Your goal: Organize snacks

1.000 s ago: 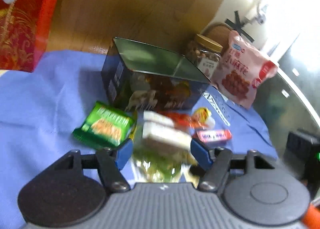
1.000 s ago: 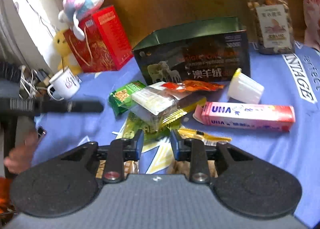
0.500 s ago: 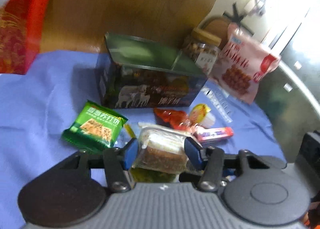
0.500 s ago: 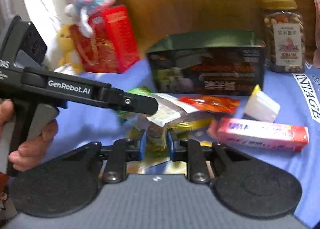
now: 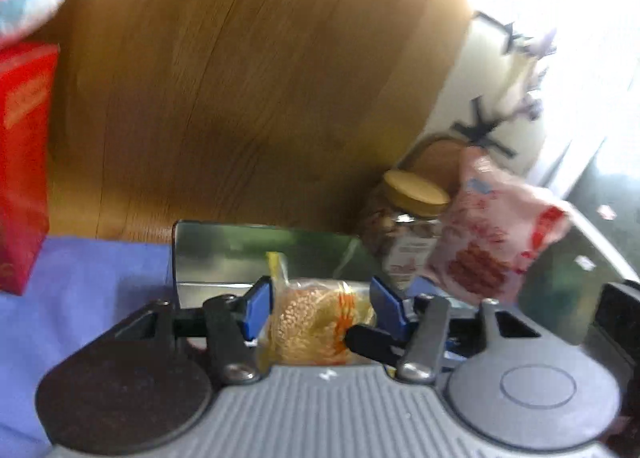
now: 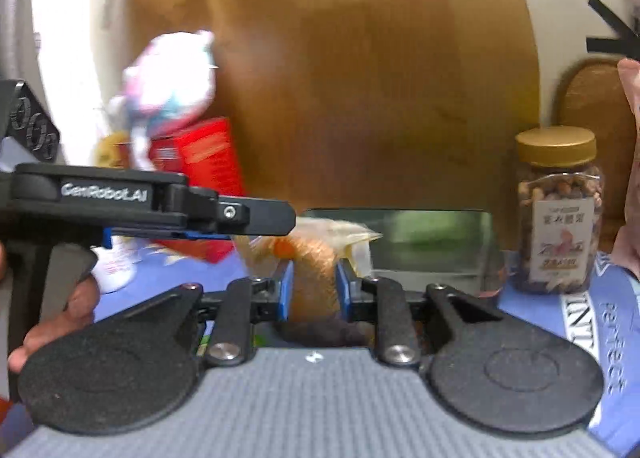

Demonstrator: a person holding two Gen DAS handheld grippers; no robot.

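Left gripper (image 5: 320, 308) and right gripper (image 6: 314, 284) both pinch the same clear snack pack (image 5: 316, 322), held up in the air just in front of the open dark box (image 5: 256, 254) that stands toward the back edge of the blue-covered tabletop (image 5: 80, 278). Pack not yet in the box, so I'd judge this mid-task. Nut jar (image 6: 558, 213) and pink bag (image 5: 492, 234) stand untouched beside the box; other loose snacks aren't visible, count unknown.
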